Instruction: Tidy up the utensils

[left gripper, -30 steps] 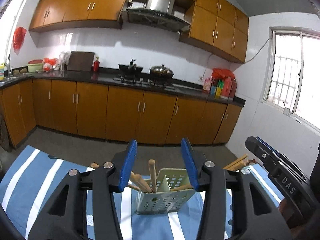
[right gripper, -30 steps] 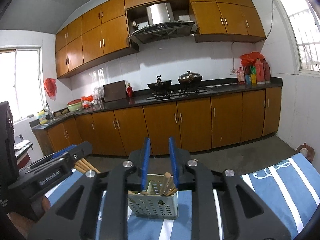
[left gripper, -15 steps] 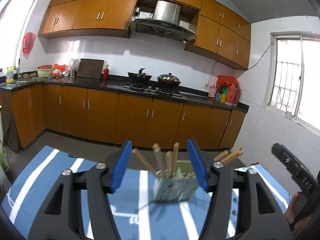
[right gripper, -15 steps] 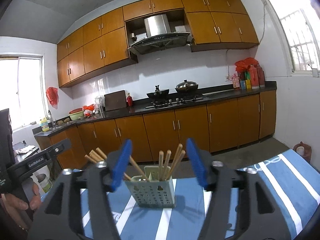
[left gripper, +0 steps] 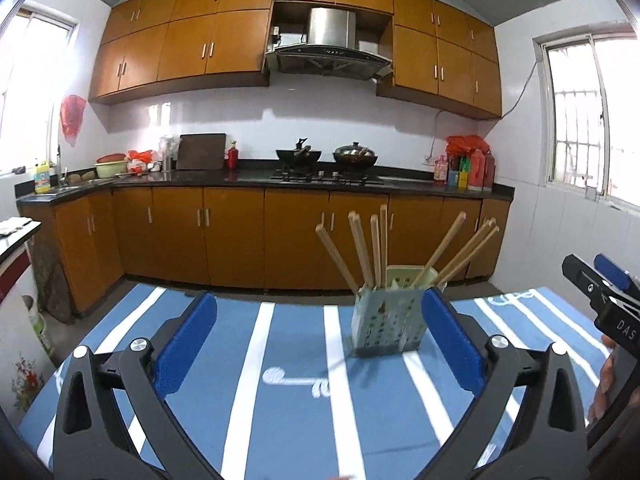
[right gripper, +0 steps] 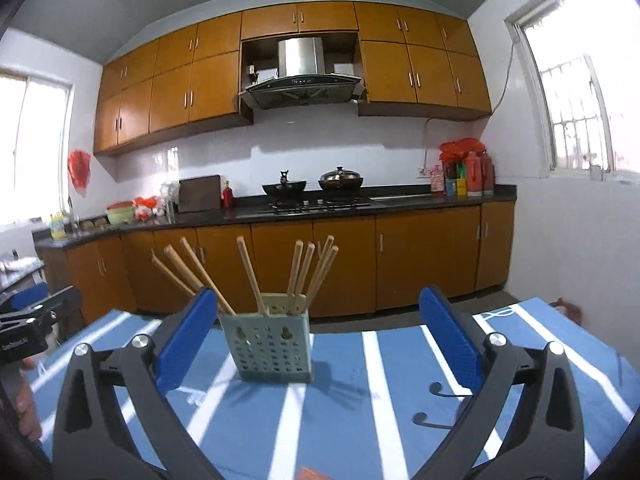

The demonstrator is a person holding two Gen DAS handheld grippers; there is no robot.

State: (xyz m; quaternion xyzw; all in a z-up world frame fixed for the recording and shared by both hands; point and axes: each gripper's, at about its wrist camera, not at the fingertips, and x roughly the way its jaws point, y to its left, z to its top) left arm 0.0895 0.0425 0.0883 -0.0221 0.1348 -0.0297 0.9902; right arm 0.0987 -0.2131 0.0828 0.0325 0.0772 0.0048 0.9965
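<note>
**Both grippers wide, nothing held; holder standing on table**

Left gripper (left gripper: 320, 344) is gaping wide, blue pads (left gripper: 186, 346) well apart, nothing btwn them but tablecloth (left gripper: 280, 412). Right gripper (right gripper: 318, 344) is also spreading wide and gripping nothing.

Utensil holder (right gripper: 272, 348) (pale green, perforated) is standing upright on the blue/white striped cloth, w/ wooden chopsticks (right gripper: 250, 274) fanning out of its top. In the left view the holder (left gripper: 386, 320) is sitting off to the right, its edge partly hiding behind the right-hand pad; the chopsticks (left gripper: 362, 250) are leaning both ways. In the right view it is sitting left of centre, just beside the left-hand pad; touching or not, can't tell.

The holder's inner compartments are hiding behind its wall, so which slot each stick is in is unclear. Each gripper is poking into the other's view at the frame edge, cut off. Cloth's near edge is blurring.
</note>
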